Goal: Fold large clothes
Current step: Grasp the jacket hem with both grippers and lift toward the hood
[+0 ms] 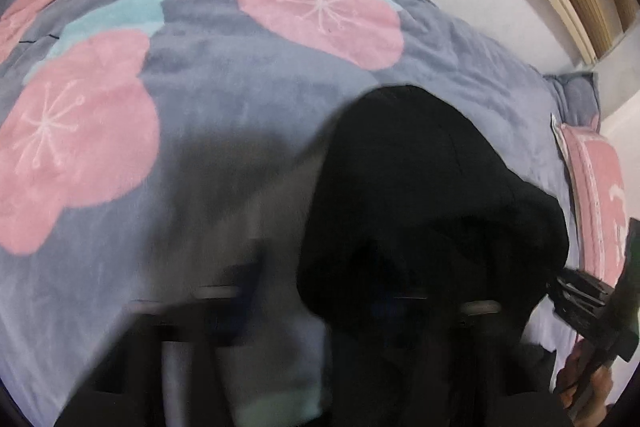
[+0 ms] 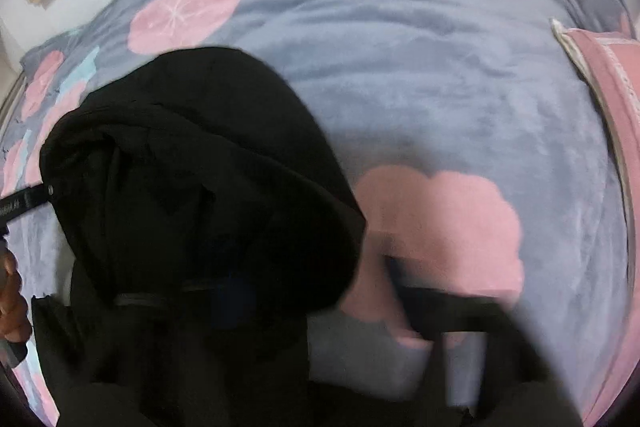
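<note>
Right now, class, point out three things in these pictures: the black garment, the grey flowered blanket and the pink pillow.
black garment (image 2: 192,155): right wrist view, on its bunched upper fold.
grey flowered blanket (image 1: 240,75): left wrist view, on plain grey cloth between pink flowers.
pink pillow (image 2: 612,79): right wrist view, on its pink face.

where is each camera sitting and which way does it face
Left wrist: rides the left hand-held gripper, looking down across the bed blanket; black garment lower right; the right hand-held gripper and its hand at right edge.
Right wrist: rides the right hand-held gripper, looking across the same blanket; garment lower left; the left hand at left edge.
Shared: garment, blanket, pink pillow; both views are motion-blurred.
</note>
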{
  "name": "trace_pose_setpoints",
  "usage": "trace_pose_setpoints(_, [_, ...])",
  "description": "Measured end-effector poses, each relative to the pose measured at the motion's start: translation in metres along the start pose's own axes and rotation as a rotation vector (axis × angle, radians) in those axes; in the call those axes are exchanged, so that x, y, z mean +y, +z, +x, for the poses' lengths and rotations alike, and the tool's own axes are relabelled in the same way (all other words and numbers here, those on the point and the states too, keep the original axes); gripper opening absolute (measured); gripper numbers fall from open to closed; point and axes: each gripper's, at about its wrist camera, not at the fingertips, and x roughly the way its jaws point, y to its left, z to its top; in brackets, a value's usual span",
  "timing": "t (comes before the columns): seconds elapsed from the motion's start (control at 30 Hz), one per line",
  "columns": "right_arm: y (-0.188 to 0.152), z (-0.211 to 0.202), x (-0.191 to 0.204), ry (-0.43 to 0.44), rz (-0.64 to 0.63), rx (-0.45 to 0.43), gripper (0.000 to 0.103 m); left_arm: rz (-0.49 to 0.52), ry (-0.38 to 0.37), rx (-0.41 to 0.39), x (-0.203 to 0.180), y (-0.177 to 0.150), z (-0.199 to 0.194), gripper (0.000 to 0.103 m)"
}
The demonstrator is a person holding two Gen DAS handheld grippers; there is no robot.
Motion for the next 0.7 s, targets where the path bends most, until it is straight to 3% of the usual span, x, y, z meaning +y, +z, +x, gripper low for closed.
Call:
trace_pose_setpoints(0.03, [0.002,-0.005,-0.006,-0.012,0.025,-0.019,0.009,-0.026,-0.032,-0.011,0.007,0.002,-0.007,0.007])
trace_pose_setpoints(0.1, [-0.001,-0.026,-0.030,0.114,0.109,-0.098,0.009,-0.079,-0.155,-0.080,0.026,-0.001,-0.037,0.007])
trace_pose_setpoints(0.2, [-0.012,-0.040,-0.045,0.190,0.136,-0.145,0.010,-0.039,-0.229,-0.081,0.038,-0.018,-0.059,0.010])
trace_pose_setpoints(0.23, [-0.018,-0.037,-0.044,0.163,0.117,-0.145,0.010,-0.007,-0.216,-0.044,0.039,-0.024,-0.048,0.010])
trace_pose_setpoints(0.3, [-0.026,-0.008,-0.036,0.110,0.068,-0.079,0.010,0.058,-0.077,0.075,0.041,-0.035,-0.002,0.012])
trace_pose_setpoints(0.33, [-0.031,0.020,-0.033,0.105,0.058,-0.011,0.010,0.077,-0.044,0.144,0.042,-0.041,0.025,0.015])
trace_pose_setpoints(0.37, [-0.033,0.037,-0.031,0.114,0.045,0.024,0.011,0.090,-0.042,0.150,0.041,-0.043,0.035,0.015])
trace_pose_setpoints(0.43, [-0.033,0.043,-0.027,0.093,0.020,0.026,0.012,0.093,-0.044,0.105,0.038,-0.041,0.028,0.015])
trace_pose_setpoints(0.5, [-0.030,0.028,-0.025,0.084,0.004,0.010,0.021,0.093,-0.052,0.073,0.037,-0.041,0.008,0.015])
trace_pose_setpoints(0.53, [-0.030,0.018,-0.026,0.086,-0.010,-0.002,0.022,0.114,-0.054,0.039,0.036,-0.043,-0.006,0.020])
trace_pose_setpoints(0.6, [-0.034,-0.001,-0.027,0.082,-0.038,-0.019,0.032,0.155,-0.040,0.007,0.035,-0.053,-0.032,0.031])
trace_pose_setpoints(0.67, [-0.044,-0.029,-0.031,0.079,-0.062,-0.043,0.055,0.186,-0.037,0.007,0.037,-0.062,-0.051,0.031])
trace_pose_setpoints(0.7, [-0.048,-0.042,-0.034,0.090,-0.066,-0.062,0.057,0.195,-0.038,0.005,0.039,-0.068,-0.064,0.031])
